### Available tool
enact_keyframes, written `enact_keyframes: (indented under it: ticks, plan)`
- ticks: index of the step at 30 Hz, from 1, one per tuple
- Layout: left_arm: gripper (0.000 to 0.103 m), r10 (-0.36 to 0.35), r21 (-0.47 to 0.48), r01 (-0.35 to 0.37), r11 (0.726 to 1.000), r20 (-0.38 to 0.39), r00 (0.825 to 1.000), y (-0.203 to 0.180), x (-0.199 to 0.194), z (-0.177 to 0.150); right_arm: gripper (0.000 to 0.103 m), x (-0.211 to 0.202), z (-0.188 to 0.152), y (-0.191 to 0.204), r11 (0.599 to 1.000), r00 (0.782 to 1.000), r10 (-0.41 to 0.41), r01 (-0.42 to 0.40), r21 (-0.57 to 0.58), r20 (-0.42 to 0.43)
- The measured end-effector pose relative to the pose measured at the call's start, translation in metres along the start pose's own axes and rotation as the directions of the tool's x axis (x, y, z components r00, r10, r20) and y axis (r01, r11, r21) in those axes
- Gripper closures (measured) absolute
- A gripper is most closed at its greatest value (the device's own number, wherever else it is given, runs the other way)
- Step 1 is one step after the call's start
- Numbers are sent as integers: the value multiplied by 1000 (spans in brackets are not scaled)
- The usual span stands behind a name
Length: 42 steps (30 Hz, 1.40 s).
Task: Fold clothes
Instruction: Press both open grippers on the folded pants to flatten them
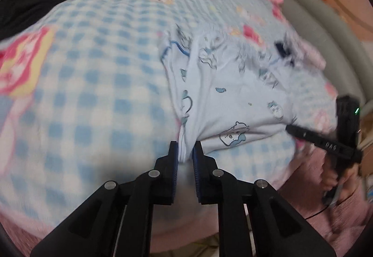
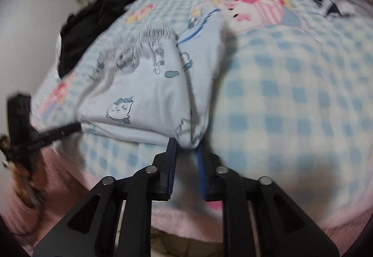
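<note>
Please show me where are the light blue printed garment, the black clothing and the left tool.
light blue printed garment (image 1: 233,94), left wrist view, middle panel.
black clothing (image 2: 88,33), right wrist view, middle.
left tool (image 1: 185,151), left wrist view, between fingertips.

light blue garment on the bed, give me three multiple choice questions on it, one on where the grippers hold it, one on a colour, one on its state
1. Where do the left gripper and right gripper hold the light blue garment?
A. at its near edge, one at each corner
B. both at the far elastic waistband
C. both in its middle

2. What colour is the other garment lying at the far side of the checked blanket?
A. red
B. black
C. yellow

3. What state is the light blue garment in?
A. hanging in the air
B. rolled into a ball
C. lying on the blanket, near corners pinched

Answers: 1 A, each wrist view shows cloth between its fingers at a near corner. 2 B, it is dark black. 3 C, it rests spread on the blanket.
</note>
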<state>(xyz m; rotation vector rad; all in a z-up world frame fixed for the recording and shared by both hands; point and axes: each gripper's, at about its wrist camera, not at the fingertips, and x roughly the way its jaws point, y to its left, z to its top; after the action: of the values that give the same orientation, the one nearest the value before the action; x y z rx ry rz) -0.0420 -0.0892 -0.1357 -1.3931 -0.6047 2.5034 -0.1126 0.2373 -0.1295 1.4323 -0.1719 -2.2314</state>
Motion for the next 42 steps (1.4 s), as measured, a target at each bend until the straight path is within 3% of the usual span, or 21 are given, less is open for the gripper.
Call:
enact_keyframes:
  ticks: [4,7,9,12,14,19,21,24,25,29,31,33,38,42]
  plan:
    - [84,-20,-16,21,1000,99,995,-1,-20,11,76,-24,7,9,995,992,-87,92,-49,95]
    - [71,-43,6,42,999,101,994,-14,-15,21,75,-24,16,18,994,990,-85,92,-60,109]
    - [71,-44,52,39,998,87,995,-30,-3,23,75,-18,21,29,993,991,-69,79,-84,110]
    - [70,64,64,-67,996,40,997,-35,22,19,71,0,16,45,977,987,-129,142,-159,94]
    - [71,127,46,-129,991,35,991,-26,24,14,70,18,11,47,942,965,-249,261,-212,82]
    - [74,177,5,-178,984,64,982,-2,4,5,66,1,6,13,965,969,-233,241,-103,83]
    - [75,121,-21,-119,993,115,986,-3,-7,7,66,-12,7,12,970,969,-221,230,-76,113]
    - [74,34,65,-45,997,150,988,-30,-4,19,66,-25,12,32,968,964,-204,225,-111,172]
    - [74,39,113,-56,992,143,989,-42,4,23,66,-21,15,44,959,961,-206,236,-154,185]
    - [72,88,262,-108,959,87,992,-84,49,37,66,6,25,88,917,958,-207,260,-301,198]
    - [63,126,269,-133,954,41,991,-86,70,37,66,32,27,96,903,960,-232,273,-331,158]
    - [62,148,275,-148,950,22,989,-84,82,30,66,54,24,97,887,954,-277,300,-350,116]
    - [61,239,349,-245,904,59,969,-79,69,12,66,62,13,86,858,941,-313,337,-388,127]
    - [60,269,249,-279,927,75,960,-46,45,12,72,41,15,65,884,934,-326,357,-303,149]
